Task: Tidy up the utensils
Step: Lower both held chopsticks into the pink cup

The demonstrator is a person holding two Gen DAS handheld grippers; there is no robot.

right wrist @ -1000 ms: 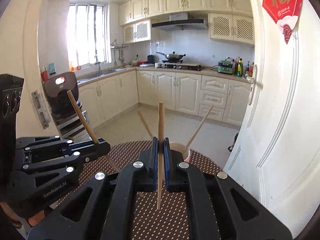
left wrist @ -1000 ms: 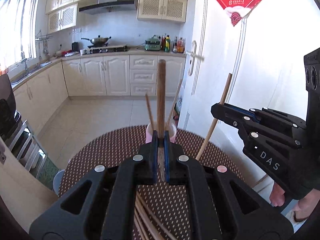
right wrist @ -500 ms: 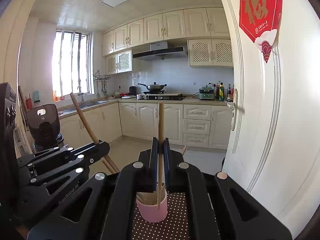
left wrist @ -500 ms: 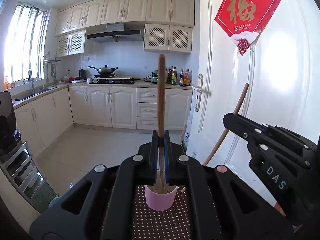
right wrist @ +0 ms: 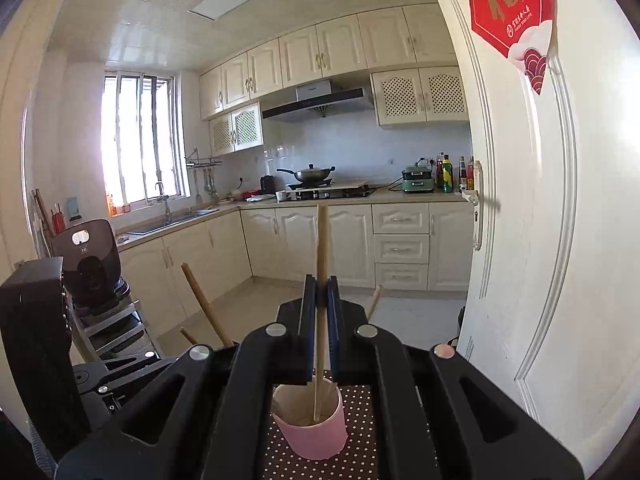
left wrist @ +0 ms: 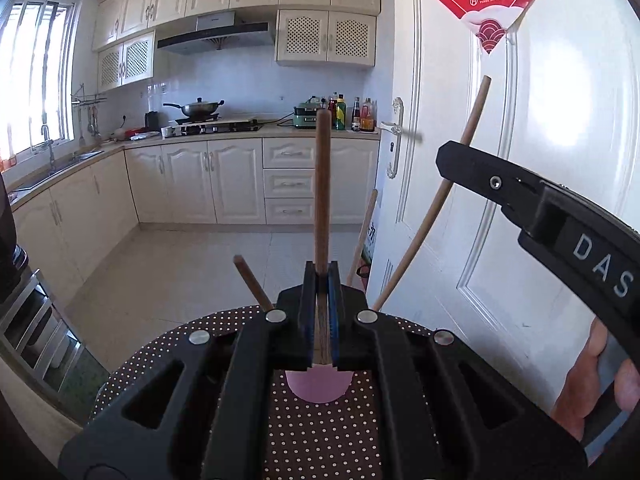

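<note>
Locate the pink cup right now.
The pink cup stands on the polka-dot tablecloth, low and centred in both wrist views, directly beneath the right gripper, whose light chopstick dips into its mouth.

The left gripper [left wrist: 320, 280], black with blue pads on its two fingers, points forward and level, jaws pinched tight on a dark brown wooden chopstick [left wrist: 322, 184] that stands upright between the pads. Over on its right side, the right gripper [left wrist: 452, 160] reaches in as a black bar, and the person's bare right hand [left wrist: 596, 384] wraps its handle at the lower edge. From its own camera, the right gripper [right wrist: 320, 292] is also level, jaws clamped on a pale wooden chopstick [right wrist: 321, 248], held upright. The left gripper's black body [right wrist: 120, 368] sits low on the left side.
</note>
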